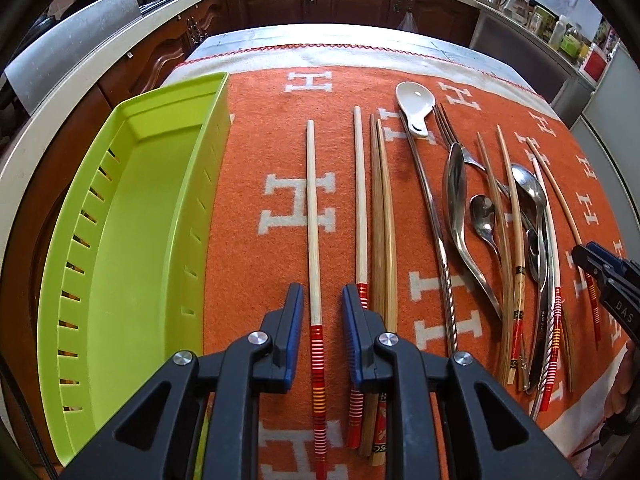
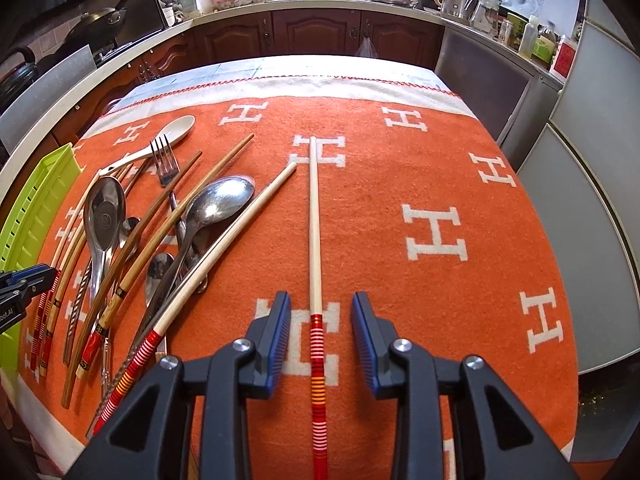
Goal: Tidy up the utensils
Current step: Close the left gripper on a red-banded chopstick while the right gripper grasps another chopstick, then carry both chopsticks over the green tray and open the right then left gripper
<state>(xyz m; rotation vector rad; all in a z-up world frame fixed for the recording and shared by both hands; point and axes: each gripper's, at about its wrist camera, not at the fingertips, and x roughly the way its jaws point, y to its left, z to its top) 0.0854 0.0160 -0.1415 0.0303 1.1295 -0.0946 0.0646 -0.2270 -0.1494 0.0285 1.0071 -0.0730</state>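
My left gripper (image 1: pixel 319 298) is open, its jaws on either side of a pale chopstick with a red striped end (image 1: pixel 312 216) that lies on the orange cloth. An empty lime-green slotted tray (image 1: pixel 132 216) lies just left of it. My right gripper (image 2: pixel 320 306) is open, its jaws on either side of another red-ended pale chopstick (image 2: pixel 315 232) lying alone on the cloth. Between the grippers lies a heap of chopsticks, metal spoons (image 2: pixel 218 206), a fork (image 2: pixel 164 160) and a white ceramic spoon (image 1: pixel 414 100). The right gripper also shows at the right edge of the left wrist view (image 1: pixel 600 272).
The orange cloth with white H marks (image 2: pixel 436 232) covers a table. More chopsticks (image 1: pixel 382 216) lie right of the left gripper. Dark wood cabinets (image 2: pixel 316 36) and a crowded counter stand beyond the table's far edge. A grey appliance (image 2: pixel 580 240) stands to the right.
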